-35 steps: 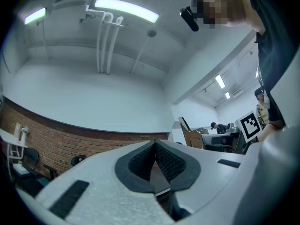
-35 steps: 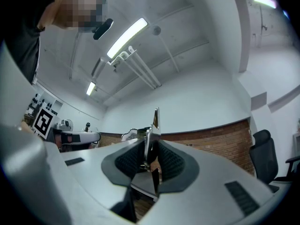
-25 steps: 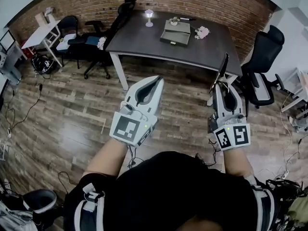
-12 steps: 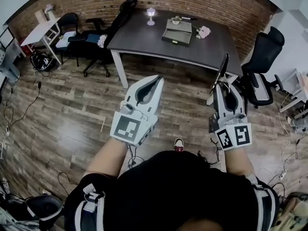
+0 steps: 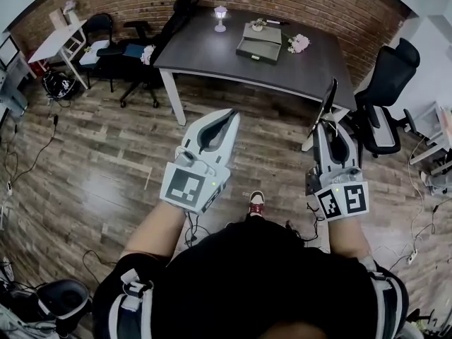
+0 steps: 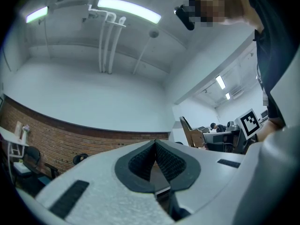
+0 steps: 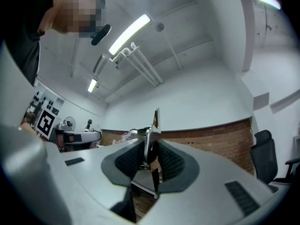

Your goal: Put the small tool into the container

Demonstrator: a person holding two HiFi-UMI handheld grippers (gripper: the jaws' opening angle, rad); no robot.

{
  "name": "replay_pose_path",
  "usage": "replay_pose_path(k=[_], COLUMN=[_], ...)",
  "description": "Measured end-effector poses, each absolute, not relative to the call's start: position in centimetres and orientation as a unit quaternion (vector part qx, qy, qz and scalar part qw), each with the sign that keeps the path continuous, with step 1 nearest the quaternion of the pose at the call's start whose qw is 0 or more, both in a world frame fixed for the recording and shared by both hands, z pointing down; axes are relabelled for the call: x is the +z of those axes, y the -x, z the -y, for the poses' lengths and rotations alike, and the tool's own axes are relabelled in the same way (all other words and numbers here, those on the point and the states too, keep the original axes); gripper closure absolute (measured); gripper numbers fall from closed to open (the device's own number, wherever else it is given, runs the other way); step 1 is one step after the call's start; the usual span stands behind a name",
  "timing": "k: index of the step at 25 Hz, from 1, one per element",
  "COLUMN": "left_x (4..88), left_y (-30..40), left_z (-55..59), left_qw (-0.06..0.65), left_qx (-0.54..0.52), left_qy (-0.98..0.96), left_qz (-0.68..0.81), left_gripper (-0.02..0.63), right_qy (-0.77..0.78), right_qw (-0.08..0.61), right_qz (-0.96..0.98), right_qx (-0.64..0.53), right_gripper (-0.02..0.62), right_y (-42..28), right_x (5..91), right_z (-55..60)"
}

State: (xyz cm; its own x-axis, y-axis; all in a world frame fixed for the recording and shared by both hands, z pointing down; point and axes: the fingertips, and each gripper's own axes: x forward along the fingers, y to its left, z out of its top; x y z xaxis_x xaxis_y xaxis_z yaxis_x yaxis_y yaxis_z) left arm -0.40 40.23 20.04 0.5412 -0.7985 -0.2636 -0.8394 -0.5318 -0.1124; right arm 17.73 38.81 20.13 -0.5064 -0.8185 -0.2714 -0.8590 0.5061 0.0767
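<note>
In the head view both grippers are held up in front of my body over a wood floor. My right gripper [image 5: 327, 123] is shut on the small tool [image 5: 329, 99], a thin flat dark strip that sticks out past the fingertips. The right gripper view shows the tool [image 7: 153, 125] as a metal blade clamped between the ribbed pads of my right gripper [image 7: 151, 143]. My left gripper [image 5: 231, 115] is shut with nothing in it, and in the left gripper view its tips [image 6: 154, 142] meet. The container [image 5: 259, 44], a grey open box, sits on the dark table [image 5: 205, 55] far ahead.
A small lamp [image 5: 220, 16] and flowers [image 5: 299, 43] stand on the table. Black office chairs [image 5: 385, 83] flank it on both sides, and a white side table [image 5: 60, 41] stands at the left. Cables lie on the floor. My shoe [image 5: 256, 204] shows below.
The view has shifted a little towards the table, and a shoe has stepped into sight below the grippers. Both grippers keep their pose, and the tool stays clamped.
</note>
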Motion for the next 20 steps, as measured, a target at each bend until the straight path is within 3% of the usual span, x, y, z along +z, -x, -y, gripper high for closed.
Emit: replay_pose_path(k=[20], left_x=[21.8], left_y=[-2.7], left_z=[-32.4], left_qw=[0.099], left_qx=[0.075], left_qy=[0.872], left_qz=[-0.474], left_gripper=[0.597], right_qy=[0.486], right_qw=[0.097], right_qz=[-0.865], right_qx=[0.08], right_gripper=[0.506], right_y=[-20.8], right_x=[22.2], right_z=[-30.7])
